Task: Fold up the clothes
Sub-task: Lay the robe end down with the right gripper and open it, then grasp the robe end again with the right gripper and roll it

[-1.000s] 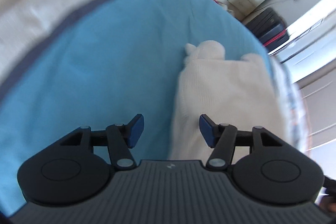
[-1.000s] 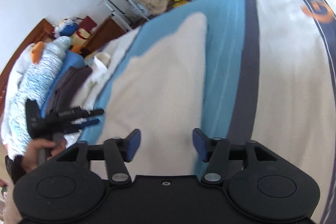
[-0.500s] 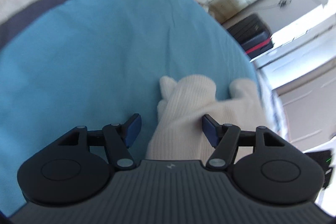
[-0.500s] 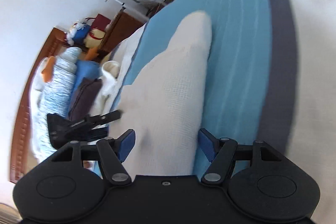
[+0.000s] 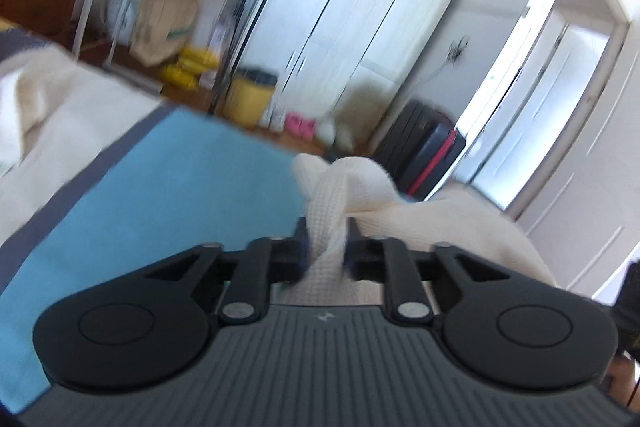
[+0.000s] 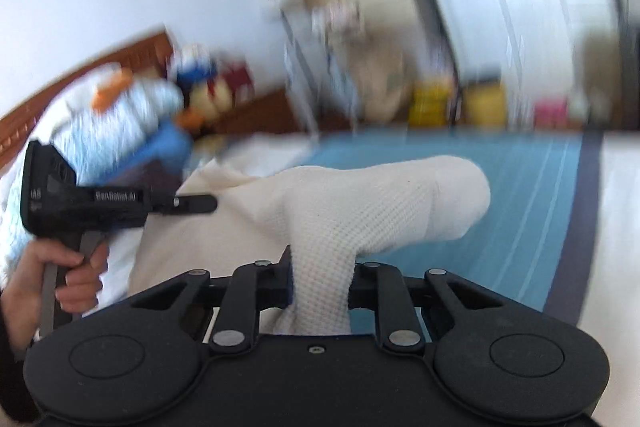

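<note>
I have both sets of jaws closing on bunched corners of the cream knit garment [image 6: 372,211], left gripper [image 5: 325,253] and right gripper [image 6: 320,285] alike, presumably to lift it off the blue bed cover [image 5: 168,187] for folding.

The garment [image 6: 360,211] is cream cloth with a rough waffle knit, bunched between the closing jaws of each hand-held gripper, left [image 5: 325,251] and right [image 6: 320,283]. Both grippers look like matt black plastic with small shiny metal pivot pins, and the left body is ribbed grey. The bed [image 5: 168,195] wears smooth matt blue cloth with a grey stripe.
</note>
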Demonstrator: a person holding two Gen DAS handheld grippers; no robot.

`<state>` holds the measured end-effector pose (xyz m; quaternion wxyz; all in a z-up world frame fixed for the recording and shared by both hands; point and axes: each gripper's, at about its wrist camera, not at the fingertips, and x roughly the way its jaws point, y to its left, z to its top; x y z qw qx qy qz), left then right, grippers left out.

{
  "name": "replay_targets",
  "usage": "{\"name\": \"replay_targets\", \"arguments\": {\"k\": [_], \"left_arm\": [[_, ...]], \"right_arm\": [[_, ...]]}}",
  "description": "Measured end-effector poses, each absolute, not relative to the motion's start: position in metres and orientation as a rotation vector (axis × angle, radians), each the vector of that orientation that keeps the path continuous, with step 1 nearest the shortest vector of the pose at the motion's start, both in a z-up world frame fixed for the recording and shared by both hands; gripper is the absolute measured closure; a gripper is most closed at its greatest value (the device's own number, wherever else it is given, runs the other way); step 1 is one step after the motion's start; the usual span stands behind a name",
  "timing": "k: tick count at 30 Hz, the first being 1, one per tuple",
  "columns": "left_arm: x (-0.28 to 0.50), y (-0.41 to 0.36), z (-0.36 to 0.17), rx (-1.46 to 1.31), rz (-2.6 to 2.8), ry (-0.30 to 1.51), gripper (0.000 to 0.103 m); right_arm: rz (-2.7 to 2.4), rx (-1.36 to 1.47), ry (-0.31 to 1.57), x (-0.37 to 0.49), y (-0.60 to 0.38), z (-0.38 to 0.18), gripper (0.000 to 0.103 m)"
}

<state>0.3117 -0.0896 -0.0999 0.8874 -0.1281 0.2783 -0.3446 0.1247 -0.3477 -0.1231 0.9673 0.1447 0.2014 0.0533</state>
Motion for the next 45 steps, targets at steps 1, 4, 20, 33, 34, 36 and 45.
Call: {"name": "replay_targets", "arguments": {"k": [1,4,20,33,34,36,45], "left_arm": [[0.312,-0.095,-0.102,-0.211,-0.629,0.574,0.040],[0.311,-0.097,-0.124,-0.027,-0.555,0.687,0.033],[0.254,-0.033,-0.149,-0.128,-0.584,0.976,0.030],[0.258,-0.046,-0.173,0.032,-0.572,1.086,0.027],[0.259,-0.041,-0.171,0.026,-0.547,1.094,0.027],[0.257,-0.041,-0.167,0.073,-0.484,1.077,0.026],[0.271,0.016,-0.175,-0.405,-0.487,1.200,0.033]], "right_arm": [[0.060,0.275,0.399,0.123,-0.354,-0.118,0.075],[-0.190,0.239,0.515,0.124,-0.374,-0.132,0.036],[-0.096,0.612,0.869,0.059,-0.338,-0.164,0.034],[-0.047,0.463,0.939,0.019,-0.268,-0.166,0.044],[-0.039,0.487,0.936,0.015,-0.271,-0.167,0.044],[-0.048,0.516,0.924,0.008,-0.277,-0.166,0.044],[-0.101,0.625,0.808,-0.006,-0.291,-0.163,0.040]]}}
